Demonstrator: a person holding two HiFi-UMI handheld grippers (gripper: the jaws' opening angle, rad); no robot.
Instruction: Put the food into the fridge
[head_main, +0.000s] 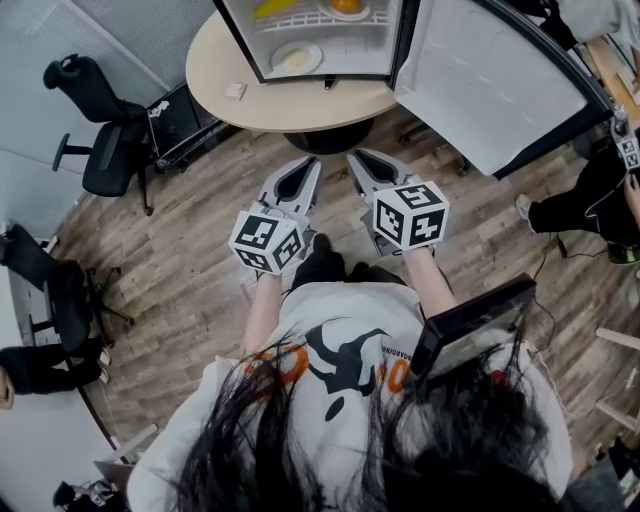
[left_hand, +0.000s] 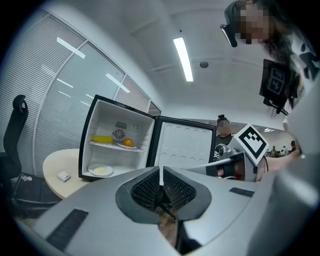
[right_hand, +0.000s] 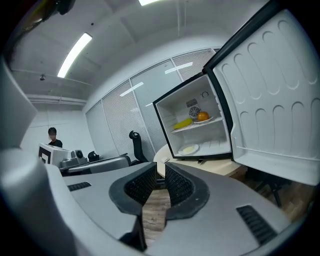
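The small fridge (head_main: 390, 45) stands open on a round table (head_main: 215, 70), its door (head_main: 490, 90) swung out to the right. On its upper shelf lie a banana (left_hand: 102, 139) and an orange (left_hand: 128, 142) on a plate. A plate of pale food (head_main: 296, 58) sits on the fridge floor. My left gripper (head_main: 304, 166) and right gripper (head_main: 360, 158) hang side by side over the wooden floor, short of the table. Both are shut with nothing between the pads. The right gripper view shows the same banana (right_hand: 183, 123), orange (right_hand: 202, 116) and lower plate (right_hand: 189, 149).
A small white object (head_main: 235, 91) lies on the table left of the fridge. Black office chairs (head_main: 100, 120) stand at the left by the wall. A person (head_main: 590, 200) sits at the right edge, beyond the open door.
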